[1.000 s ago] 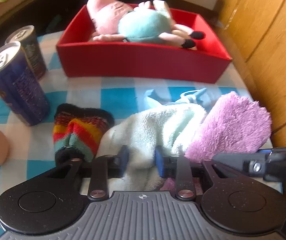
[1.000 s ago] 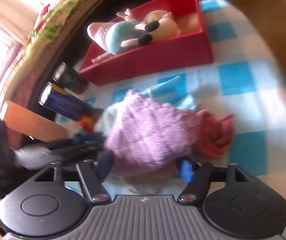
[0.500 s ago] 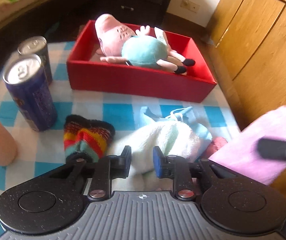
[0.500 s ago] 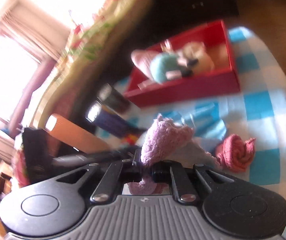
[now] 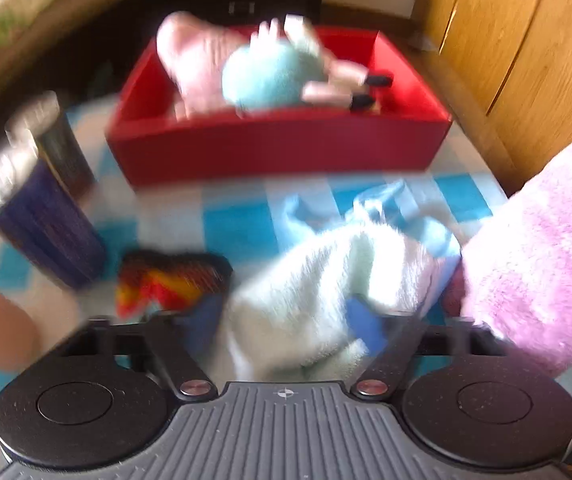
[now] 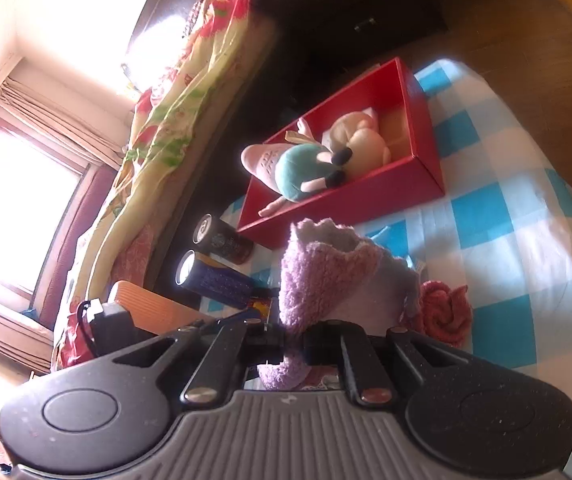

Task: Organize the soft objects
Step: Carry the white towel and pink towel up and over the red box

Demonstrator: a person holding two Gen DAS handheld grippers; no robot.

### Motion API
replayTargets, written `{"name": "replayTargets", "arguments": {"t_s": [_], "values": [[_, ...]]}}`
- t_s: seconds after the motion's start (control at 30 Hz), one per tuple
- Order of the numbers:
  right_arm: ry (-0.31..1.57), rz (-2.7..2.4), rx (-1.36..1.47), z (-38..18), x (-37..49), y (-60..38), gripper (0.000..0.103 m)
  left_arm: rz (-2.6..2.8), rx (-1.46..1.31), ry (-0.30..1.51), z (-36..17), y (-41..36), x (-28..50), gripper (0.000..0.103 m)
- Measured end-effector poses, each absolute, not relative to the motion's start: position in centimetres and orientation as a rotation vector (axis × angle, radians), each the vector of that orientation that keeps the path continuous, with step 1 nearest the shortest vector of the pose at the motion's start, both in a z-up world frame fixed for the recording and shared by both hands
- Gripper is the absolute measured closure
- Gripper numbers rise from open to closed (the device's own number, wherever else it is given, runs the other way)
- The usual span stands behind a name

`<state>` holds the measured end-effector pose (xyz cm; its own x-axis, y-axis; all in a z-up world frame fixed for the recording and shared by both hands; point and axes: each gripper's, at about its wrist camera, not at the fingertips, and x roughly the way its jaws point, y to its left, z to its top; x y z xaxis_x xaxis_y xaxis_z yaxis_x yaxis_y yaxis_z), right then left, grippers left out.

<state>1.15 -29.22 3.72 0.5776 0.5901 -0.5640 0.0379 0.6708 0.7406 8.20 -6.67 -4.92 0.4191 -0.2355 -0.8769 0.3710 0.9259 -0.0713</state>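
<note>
Compared against a second ago: purple fuzzy cloth (image 6: pixel 326 276) lifted off the pile, now pinched in the right gripper (image 6: pixel 294 350), fingers narrow and clamped on its lower edge. Seen at the right edge of the left wrist view, hanging clear of the checked tabletop (image 6: pixel 526 248).

Left gripper (image 5: pixel 286 320) widened from half a second ago; fingers now spread wide around the pale mint towel (image 5: pixel 318 292), not yet closed on it. View blurred, contact unclear.

Meaning for the task: one soft item airborne, likely bound for the box; next one lined up.

Red box (image 5: pixel 278 148), upper centre of the left view: held one pig plush toy (image 5: pixel 254 72), pink head, teal body. Free space at its right end.

Left on the tabletop: striped sock (image 5: pixel 166 280) lower left, light blue cloth (image 5: pixel 366 216) behind the towel, red knit piece (image 6: pixel 444 312). Two cans (image 5: pixel 34 208) at the left edge, not soft.
</note>
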Motion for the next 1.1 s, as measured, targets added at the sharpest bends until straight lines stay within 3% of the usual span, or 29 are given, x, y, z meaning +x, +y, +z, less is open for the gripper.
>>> {"name": "replayTargets", "arguments": {"t_s": [0.03,0.13,0.5,1.1], "values": [[0.911,0.365,0.788,3.8,1.1,-29.3,0.103,-0.385,0.120,1.124,-5.5,-6.6,8.4,0.088],[0.901,0.365,0.792,3.9,0.9,-29.5,0.103,-0.374,0.069,1.141,-5.4,-5.7,8.3,0.095],[0.829,0.401,0.806,6.1,0.5,-28.8,0.103,-0.470,-0.180,0.968,2.8,-2.6,6.3,0.096],[0.664,0.424,0.822,11.0,0.8,-29.0,0.103,-0.587,-0.354,0.767,10.9,-0.7,4.9,0.095]]}}
